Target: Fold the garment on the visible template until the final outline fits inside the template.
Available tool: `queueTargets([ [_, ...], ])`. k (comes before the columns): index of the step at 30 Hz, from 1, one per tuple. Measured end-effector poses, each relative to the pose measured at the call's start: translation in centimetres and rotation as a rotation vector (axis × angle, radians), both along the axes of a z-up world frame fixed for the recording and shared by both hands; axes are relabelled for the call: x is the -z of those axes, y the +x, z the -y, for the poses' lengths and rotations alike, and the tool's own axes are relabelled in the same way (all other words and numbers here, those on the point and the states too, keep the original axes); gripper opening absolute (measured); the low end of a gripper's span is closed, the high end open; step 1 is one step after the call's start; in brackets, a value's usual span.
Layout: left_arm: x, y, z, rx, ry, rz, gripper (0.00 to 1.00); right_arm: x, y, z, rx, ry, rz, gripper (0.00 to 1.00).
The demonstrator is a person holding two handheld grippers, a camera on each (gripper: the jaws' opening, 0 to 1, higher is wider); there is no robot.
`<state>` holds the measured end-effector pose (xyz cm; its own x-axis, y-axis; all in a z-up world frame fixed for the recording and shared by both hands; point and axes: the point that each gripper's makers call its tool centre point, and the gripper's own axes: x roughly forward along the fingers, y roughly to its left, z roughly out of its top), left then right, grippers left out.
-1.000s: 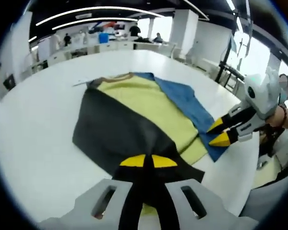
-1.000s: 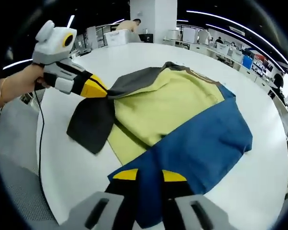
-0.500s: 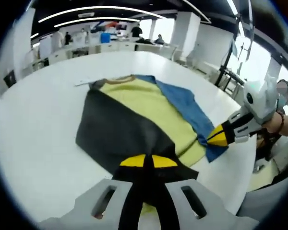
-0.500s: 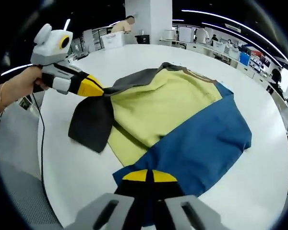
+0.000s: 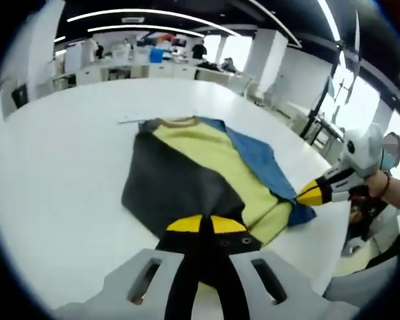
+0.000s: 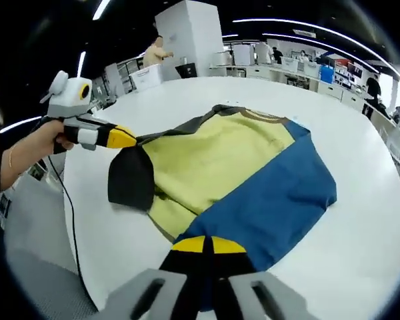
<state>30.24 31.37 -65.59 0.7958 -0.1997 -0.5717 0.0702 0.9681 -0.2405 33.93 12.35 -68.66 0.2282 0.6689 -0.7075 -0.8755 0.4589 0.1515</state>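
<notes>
Two grippers, both clamped on cloth: left gripper (image 5: 206, 224) pinches the dark sleeve (image 5: 180, 193), right gripper (image 6: 202, 245) pinches the blue sleeve edge (image 6: 267, 207). Jaws pressed together with fabric between them in each own view. Garment (image 6: 213, 160) lies spread on the white round table (image 6: 360, 200); yellow middle, dark panel one side, blue panel the other, collar on the far side. Judged step: sleeve ends lifted at the near hem side, start of a fold. Next move likely carries both held edges over the body toward the collar, keeping them level. Template hard to make out; maybe a thin pale strip near the collar (image 5: 130, 121), cannot tell. Near hem hidden behind the jaws.
</notes>
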Motion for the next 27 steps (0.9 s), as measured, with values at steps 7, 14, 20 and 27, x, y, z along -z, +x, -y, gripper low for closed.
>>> queueTargets([
  [7,-0.1,-0.6,-2.1,-0.04,0.033,-0.012,0.0,-0.8,0.8,0.8,0.044,0.01,-0.014,0.0],
  [14,0.3,-1.4,-4.1,-0.065,0.083,-0.034,0.0,-2.1,0.7,0.8,0.042,0.057,-0.051,0.0],
  [20,0.1,-1.8,-5.4,-0.086,0.07,-0.014,0.0,-2.3,1.7,2.0,0.076,0.041,-0.04,0.0],
  [27,-0.3,-2.0,-5.8,-0.096,-0.007,0.007,0.0,-1.8,4.7,6.6,0.159,-0.075,0.033,0.0],
])
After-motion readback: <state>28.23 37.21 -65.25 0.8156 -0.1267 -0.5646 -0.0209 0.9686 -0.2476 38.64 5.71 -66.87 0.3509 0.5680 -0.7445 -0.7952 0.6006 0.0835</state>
